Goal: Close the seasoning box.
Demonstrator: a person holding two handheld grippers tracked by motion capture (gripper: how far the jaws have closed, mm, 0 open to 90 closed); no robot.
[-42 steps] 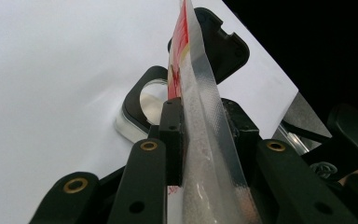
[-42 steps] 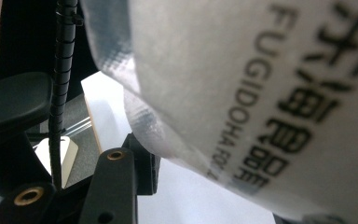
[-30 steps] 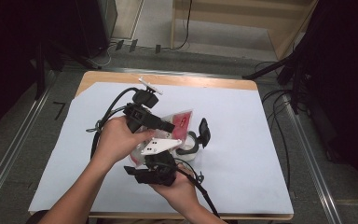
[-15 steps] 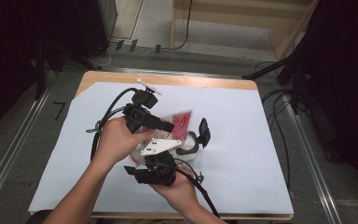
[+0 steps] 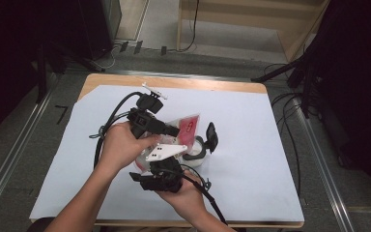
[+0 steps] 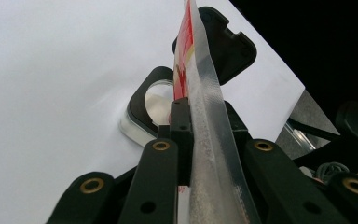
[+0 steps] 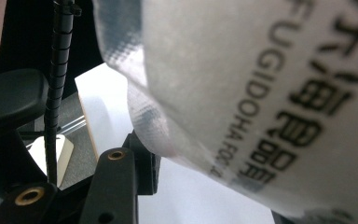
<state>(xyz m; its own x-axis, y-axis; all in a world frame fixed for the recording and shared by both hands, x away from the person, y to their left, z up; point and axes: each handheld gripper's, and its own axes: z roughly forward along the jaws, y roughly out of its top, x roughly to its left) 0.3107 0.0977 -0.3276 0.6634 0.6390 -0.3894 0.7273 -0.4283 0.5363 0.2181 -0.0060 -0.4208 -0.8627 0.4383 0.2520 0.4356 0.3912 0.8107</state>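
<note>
While both grip the red-and-white packet [image 5: 186,126], left gripper [image 6: 200,121] jaws just narrowed, pinching its sealed edge, right gripper [image 5: 166,166] jaws clasping its body (part-spread).

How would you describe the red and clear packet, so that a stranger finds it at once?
Start at the white sheet covering the table, then look to its middle, where two hands meet. The packet is held there between both grippers, above a clear container with a black lid. It is the only red, flat plastic item.
</note>
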